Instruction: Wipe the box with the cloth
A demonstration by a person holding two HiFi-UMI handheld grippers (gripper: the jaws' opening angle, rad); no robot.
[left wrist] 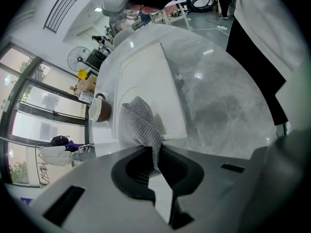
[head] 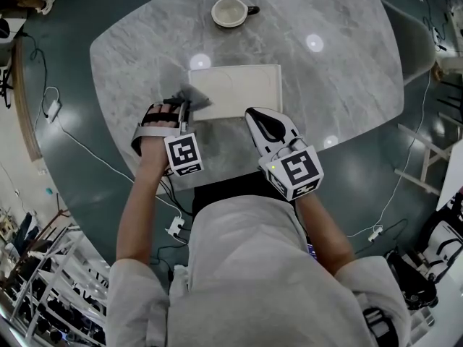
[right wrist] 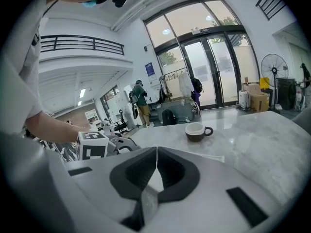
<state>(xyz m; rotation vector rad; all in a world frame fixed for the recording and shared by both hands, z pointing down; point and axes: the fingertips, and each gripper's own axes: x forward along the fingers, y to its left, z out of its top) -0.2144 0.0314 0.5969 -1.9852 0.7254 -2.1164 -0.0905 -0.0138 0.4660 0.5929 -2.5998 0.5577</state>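
In the head view, the white box (head: 235, 91) lies flat on the marble table (head: 340, 63), with a mug (head: 230, 11) well beyond its far edge. Your left gripper (head: 187, 107) sits at the box's near-left corner, where the grey cloth (head: 192, 97) rests bunched on the lid. Your right gripper (head: 257, 116) lies just off the box's near edge, towards its right end.

In the left gripper view, the jaws are pinched on a fold of the cloth, and the rest of it stands up over the box's corner. Most of the lid stretches away bare beyond it.

In the right gripper view, the jaws are pressed together with nothing between them. The box shows only as a thin pale edge past the tips.

I judge the wiping stroke is at its start. Next, press the cloth flat and drag it across the lid towards the far-right corner, and use your right gripper to steady the box if it slides.
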